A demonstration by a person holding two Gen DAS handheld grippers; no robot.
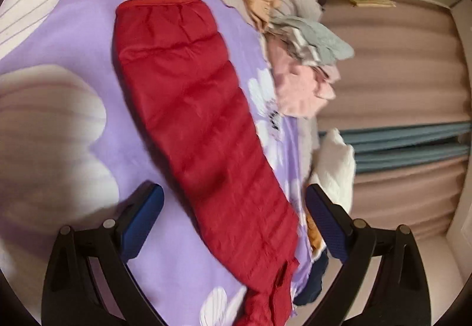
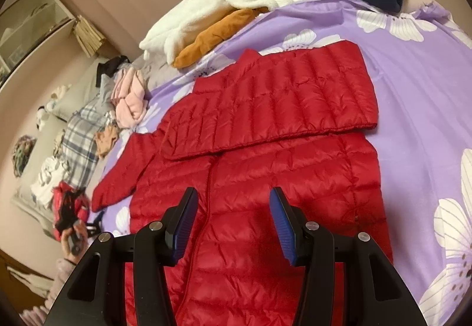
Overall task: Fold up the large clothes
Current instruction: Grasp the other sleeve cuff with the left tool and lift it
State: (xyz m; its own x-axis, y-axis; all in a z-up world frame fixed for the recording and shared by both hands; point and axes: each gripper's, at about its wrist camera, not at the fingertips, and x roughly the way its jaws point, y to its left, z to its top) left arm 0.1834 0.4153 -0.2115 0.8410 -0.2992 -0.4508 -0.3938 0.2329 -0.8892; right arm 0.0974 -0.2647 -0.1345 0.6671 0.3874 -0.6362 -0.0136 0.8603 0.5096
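The red jacket (image 2: 265, 172) is running off the bottom edge of the right wrist view, so its hem is not showing, and the black frame behind the right gripper's (image 2: 233, 225) fingers is covering part of its lower front. In the left wrist view the sleeve (image 1: 200, 125) is blurring toward the bottom edge, where its end is getting cut off. The pile of clothes (image 1: 298, 40) beside it is smearing too, so single garments are hard to tell apart. At the far left of the right wrist view, a hand (image 2: 73, 237) is gripping something dark, too small and blurred to tell. The purple sheet (image 2: 419, 96) is being cropped by the round rim.
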